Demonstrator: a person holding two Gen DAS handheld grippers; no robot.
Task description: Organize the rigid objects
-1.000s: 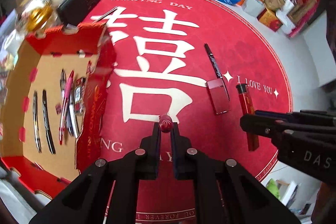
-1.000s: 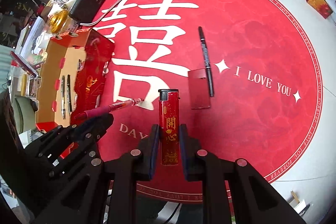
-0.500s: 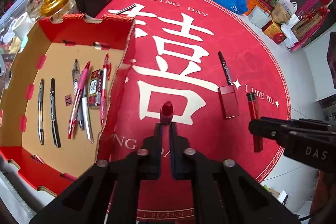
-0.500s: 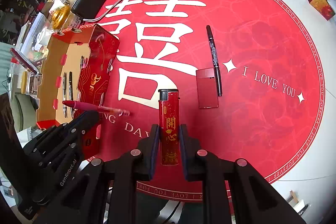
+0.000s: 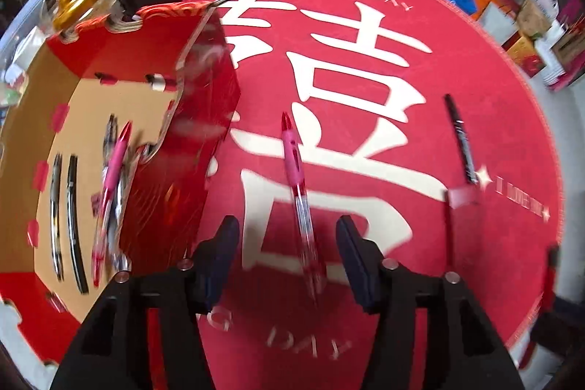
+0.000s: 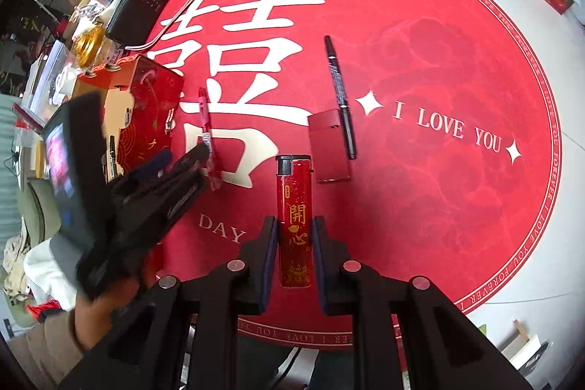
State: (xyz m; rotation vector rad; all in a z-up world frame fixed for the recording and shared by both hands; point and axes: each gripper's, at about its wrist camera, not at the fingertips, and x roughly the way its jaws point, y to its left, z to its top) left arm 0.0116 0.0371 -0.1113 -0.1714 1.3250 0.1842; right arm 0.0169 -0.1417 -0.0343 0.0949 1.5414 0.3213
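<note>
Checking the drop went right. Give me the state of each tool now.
Left tool: open, jaws just opened; pink pen between them, not gripped.
Right tool: closed on the red lighter.

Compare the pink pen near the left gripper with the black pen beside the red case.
The pink pen has a pink grip and clear barrel; the black pen is dark all over. The pink pen lies loose between the jaws of the left gripper, which have just been opening; the black pen lies far from both grippers, against the red case. Both lie outside the box, on the red mat.
</note>
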